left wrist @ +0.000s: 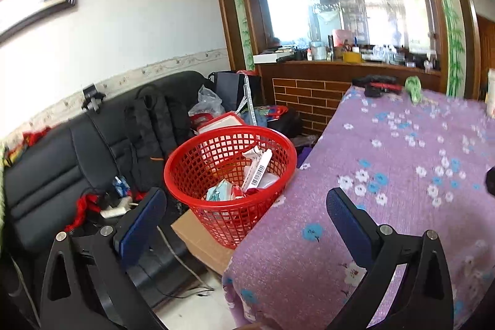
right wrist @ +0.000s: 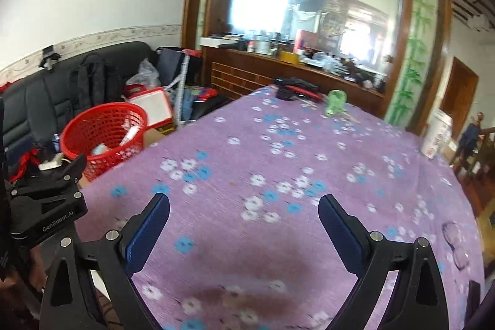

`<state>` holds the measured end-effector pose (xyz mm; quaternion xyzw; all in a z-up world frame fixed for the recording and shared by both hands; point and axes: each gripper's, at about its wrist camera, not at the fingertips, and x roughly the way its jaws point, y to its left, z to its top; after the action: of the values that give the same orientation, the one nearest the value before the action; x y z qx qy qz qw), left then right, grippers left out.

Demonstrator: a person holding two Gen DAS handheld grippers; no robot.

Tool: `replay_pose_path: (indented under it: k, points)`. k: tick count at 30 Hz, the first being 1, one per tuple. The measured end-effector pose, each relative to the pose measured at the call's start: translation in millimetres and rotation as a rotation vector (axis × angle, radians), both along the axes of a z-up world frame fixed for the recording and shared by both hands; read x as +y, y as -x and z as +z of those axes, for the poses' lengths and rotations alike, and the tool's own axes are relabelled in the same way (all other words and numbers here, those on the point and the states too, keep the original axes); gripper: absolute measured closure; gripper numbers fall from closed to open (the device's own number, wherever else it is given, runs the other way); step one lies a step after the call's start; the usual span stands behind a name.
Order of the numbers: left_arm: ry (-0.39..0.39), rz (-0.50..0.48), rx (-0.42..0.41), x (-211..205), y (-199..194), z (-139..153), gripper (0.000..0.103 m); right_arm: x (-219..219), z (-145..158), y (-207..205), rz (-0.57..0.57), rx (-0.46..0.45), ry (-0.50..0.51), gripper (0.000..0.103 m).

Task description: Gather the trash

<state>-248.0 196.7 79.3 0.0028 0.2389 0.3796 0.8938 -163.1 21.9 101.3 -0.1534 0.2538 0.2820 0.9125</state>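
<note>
A red mesh basket [left wrist: 229, 175] stands on a cardboard box beside the table's left edge, holding several wrappers and a white barcoded packet [left wrist: 258, 167]. It also shows in the right wrist view [right wrist: 103, 132]. My left gripper [left wrist: 244, 200] is open and empty, over the table's near-left corner just in front of the basket. My right gripper [right wrist: 244, 204] is open and empty above the purple flowered tablecloth [right wrist: 278, 160]. A crumpled green item [right wrist: 335, 102] and a black-and-red object [right wrist: 297, 90] lie at the table's far end.
A black sofa [left wrist: 77, 150] with a backpack, bags and cables sits left of the basket. A white cup [right wrist: 436, 133] stands at the table's right edge. A wooden counter with clutter and a large mirror lie behind the table. The left gripper's body [right wrist: 46, 206] is at the right view's left.
</note>
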Motion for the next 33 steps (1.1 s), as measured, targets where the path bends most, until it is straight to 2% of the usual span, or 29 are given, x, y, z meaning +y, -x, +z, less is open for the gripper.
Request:
replay_pose_path:
  k: [6, 15, 33]
  points:
    - [0.011, -0.045, 0.002, -12, 2, -2, 0.000, -12, 0, 7, -0.022, 0.009, -0.010, 0.004]
    - [-0.033, -0.024, 0.017, -18, 1, -4, 0.000, -10, -3, 8, -0.017, 0.020, 0.003, 0.004]
    - [-0.024, -0.037, 0.016, -19, 1, -6, 0.000, -6, -8, 7, -0.021, 0.029, 0.030, 0.004]
